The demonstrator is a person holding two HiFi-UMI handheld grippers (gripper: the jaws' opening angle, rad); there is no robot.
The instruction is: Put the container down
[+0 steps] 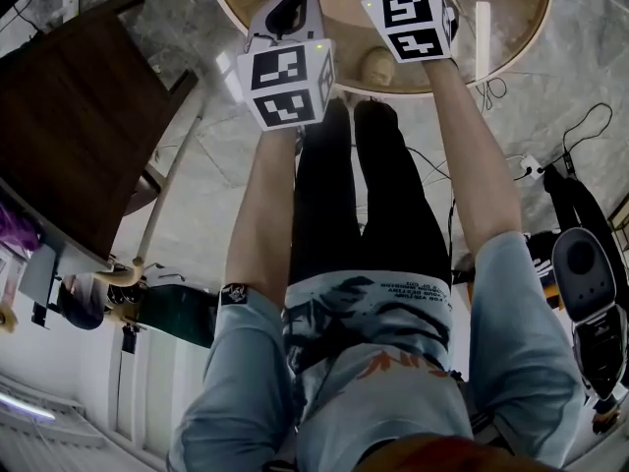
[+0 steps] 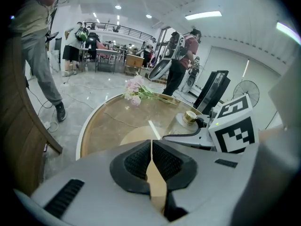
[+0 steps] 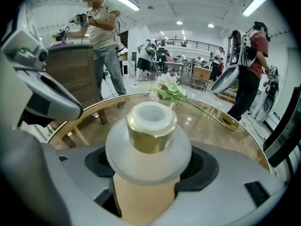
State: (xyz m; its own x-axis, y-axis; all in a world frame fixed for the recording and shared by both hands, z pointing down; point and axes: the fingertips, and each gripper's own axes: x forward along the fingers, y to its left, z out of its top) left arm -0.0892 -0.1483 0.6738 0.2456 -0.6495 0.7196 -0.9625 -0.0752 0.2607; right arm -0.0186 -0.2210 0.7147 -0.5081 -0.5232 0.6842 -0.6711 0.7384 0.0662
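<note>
My right gripper [image 3: 148, 169] is shut on the container [image 3: 148, 140], a beige bottle with a frosted shoulder, a gold neck and a white rim, held upright over the round wooden table [image 3: 221, 126]. In the head view the right gripper's marker cube [image 1: 413, 23] is over the table's [image 1: 511, 8] near edge, and the container's beige body [image 1: 376, 64] shows just below it. My left gripper [image 2: 151, 147] is shut on nothing, its ribbed pads [image 2: 136, 161] touching. It hangs to the left of the right gripper, level with it. The left gripper view shows the container's gold top [image 2: 190, 117].
A bunch of pink flowers [image 2: 136, 91] lies at the table's far side. A white strip [image 2: 153, 128] lies on the tabletop. A dark wooden cabinet [image 1: 79, 116] stands to the left. Cables [image 1: 580, 131] run over the floor. Several people stand beyond the table.
</note>
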